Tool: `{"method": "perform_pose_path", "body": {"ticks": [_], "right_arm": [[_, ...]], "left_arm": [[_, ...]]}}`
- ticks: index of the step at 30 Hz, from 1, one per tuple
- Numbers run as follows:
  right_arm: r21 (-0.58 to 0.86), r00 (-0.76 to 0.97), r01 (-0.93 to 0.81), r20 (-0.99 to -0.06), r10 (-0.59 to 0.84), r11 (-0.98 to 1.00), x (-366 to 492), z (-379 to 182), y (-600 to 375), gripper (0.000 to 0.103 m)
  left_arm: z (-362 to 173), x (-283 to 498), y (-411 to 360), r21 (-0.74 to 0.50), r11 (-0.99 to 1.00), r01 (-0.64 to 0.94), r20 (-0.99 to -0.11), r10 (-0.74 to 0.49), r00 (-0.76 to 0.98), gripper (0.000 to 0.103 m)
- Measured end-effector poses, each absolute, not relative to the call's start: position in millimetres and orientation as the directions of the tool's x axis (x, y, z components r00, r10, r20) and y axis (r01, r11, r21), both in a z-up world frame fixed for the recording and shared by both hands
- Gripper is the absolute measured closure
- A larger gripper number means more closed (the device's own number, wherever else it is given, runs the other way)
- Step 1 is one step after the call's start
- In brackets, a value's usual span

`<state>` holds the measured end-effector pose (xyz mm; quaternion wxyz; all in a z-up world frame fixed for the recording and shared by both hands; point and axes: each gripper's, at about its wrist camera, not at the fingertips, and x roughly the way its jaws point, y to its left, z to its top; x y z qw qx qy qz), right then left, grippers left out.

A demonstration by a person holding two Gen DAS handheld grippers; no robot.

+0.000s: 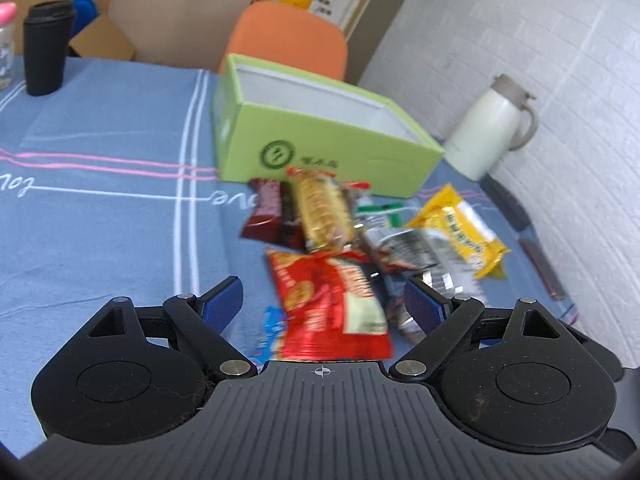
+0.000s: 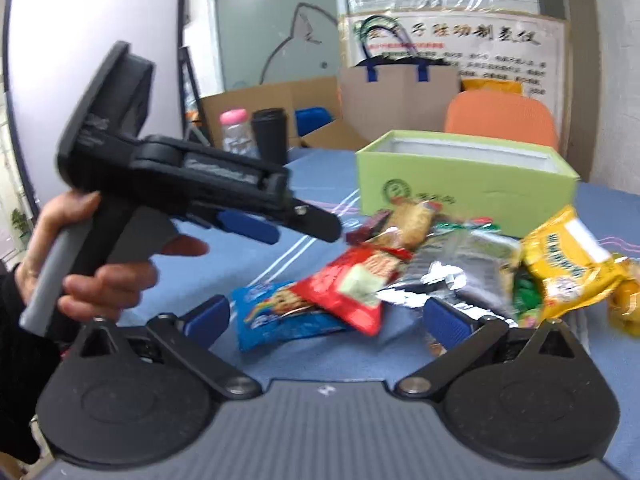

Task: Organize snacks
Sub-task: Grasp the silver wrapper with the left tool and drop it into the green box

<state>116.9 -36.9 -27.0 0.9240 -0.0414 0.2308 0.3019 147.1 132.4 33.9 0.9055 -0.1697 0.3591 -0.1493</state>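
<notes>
the left wrist view is showing the left gripper [image 1: 322, 304] spread wide and holding nothing, hovering over a red snack packet [image 1: 332, 304] in a pile near an open green box [image 1: 320, 136] on a blue tablecloth [image 1: 100, 220]; a white jug [image 1: 492, 128] is standing far right, seen only here.

the right wrist view is showing the right gripper [image 2: 326, 316] wide apart and empty over a blue snack packet [image 2: 276, 316], and the person's left hand [image 2: 96, 264] gripping the other gripper's handle at left.

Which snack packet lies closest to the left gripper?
The red packet: its near end lies between the open jaws of the left gripper. The yellow packet and the biscuit packet lie farther away.
</notes>
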Motion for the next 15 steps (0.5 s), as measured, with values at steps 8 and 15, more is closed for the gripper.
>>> {"method": "perform_pose_path", "body": {"ticks": [8,15], "right_arm": [[-0.006,0.827,-0.396,-0.437,0.353,0.918,148,-35,-62,0.001],[0.022,0.775,-0.455,-0.483,0.408,0.89,177,-55,-52,0.001]], "left_arm": [[43,186,86,-0.489,0.836,0.248,-0.573,-0.522,0.632,0.026],[23,216,65,-0.478,0.85,0.221,-0.635,-0.508,0.582,0.027]]}}
